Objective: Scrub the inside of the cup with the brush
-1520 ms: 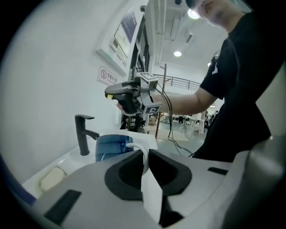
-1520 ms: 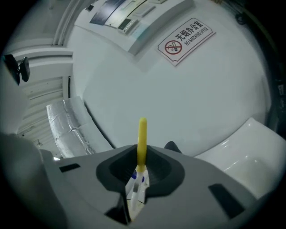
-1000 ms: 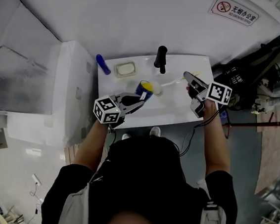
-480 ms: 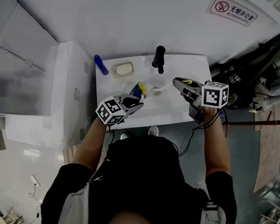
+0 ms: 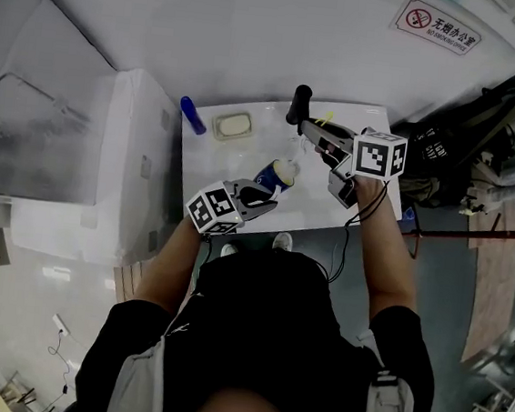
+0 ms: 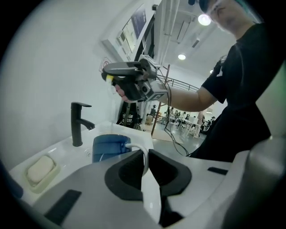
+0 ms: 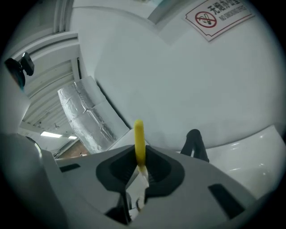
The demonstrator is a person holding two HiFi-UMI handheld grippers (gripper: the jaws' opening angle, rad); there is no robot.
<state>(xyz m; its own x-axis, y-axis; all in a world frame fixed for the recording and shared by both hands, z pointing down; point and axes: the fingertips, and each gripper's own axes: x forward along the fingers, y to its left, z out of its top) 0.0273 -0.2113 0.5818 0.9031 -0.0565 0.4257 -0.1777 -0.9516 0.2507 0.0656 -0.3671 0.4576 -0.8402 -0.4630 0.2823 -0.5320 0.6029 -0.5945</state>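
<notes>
Holding the blue cup (image 5: 270,176) by its white handle (image 6: 138,147), the left tongs (image 5: 260,194) are closed narrow on that handle, which stands right between the two dark pads in the left gripper view. The cup hangs above the near part of the white bench (image 5: 207,163), in front of the person, and it is tilted, with its pale end turned toward the right tongs (image 5: 318,134).

The right tongs are closed on the yellow brush (image 5: 324,119). In the right gripper view the yellow handle (image 7: 139,138) is pinched between the pads and sticks out past them. These tongs are raised near the black faucet (image 5: 297,104), at the far side of the bench, and the brush is outside the cup and apart from it. The bristle end I cannot make out clearly.

On the bench, left of the faucet, lies a soap dish (image 5: 233,126) with a pale soap in it, and beside it, at the left edge, a small blue object (image 5: 192,115). On the wall behind is a no-smoking sign (image 5: 438,26).
</notes>
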